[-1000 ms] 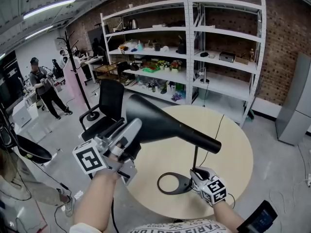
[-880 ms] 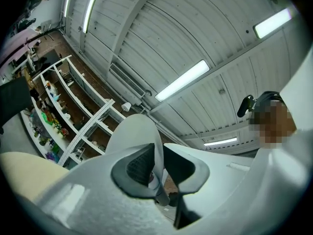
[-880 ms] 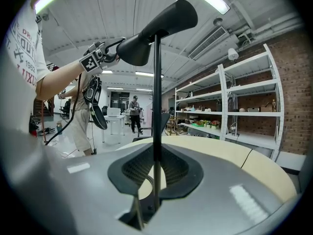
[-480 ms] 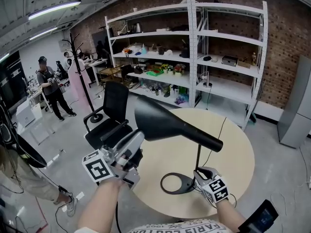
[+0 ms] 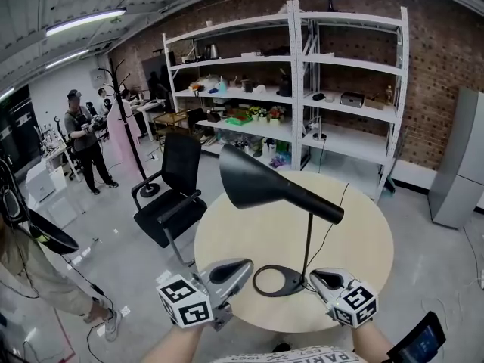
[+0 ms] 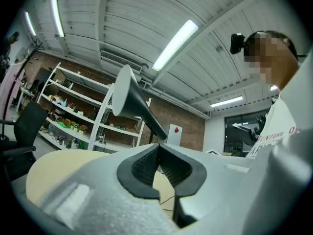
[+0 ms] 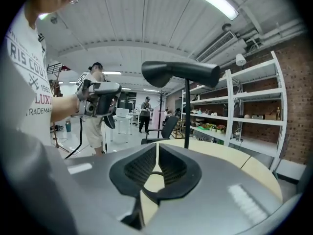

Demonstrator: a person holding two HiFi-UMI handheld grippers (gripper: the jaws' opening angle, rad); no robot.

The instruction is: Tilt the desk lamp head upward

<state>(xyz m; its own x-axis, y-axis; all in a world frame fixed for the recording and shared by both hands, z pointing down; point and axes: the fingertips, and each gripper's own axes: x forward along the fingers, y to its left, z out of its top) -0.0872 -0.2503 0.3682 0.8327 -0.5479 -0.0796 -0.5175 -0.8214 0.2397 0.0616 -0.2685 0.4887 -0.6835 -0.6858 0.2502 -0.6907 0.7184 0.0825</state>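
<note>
A black desk lamp stands on the round beige table (image 5: 227, 240). Its cone-shaped head (image 5: 257, 184) slopes up to the left, and a thin stem (image 5: 306, 237) rises from a ring base (image 5: 283, 280). My left gripper (image 5: 243, 266) hangs low at the table's near edge, left of the base, shut and empty. My right gripper (image 5: 316, 277) is shut and empty just right of the base. The left gripper view shows shut pads (image 6: 146, 166) with the lamp head (image 6: 128, 99) above them. The right gripper view shows the head (image 7: 178, 72) and stem (image 7: 186, 116) beyond shut pads (image 7: 142, 163).
A black office chair (image 5: 170, 195) stands left of the table and a coat stand (image 5: 125, 119) behind it. White shelving (image 5: 302, 82) full of small items lines the brick wall. A person (image 5: 83, 138) stands far left. The lamp's cable (image 5: 333, 218) runs across the tabletop.
My left gripper has left the wide end of the lamp head and dropped to the table's near edge, closing. My right gripper has drawn back slightly from the base.
</note>
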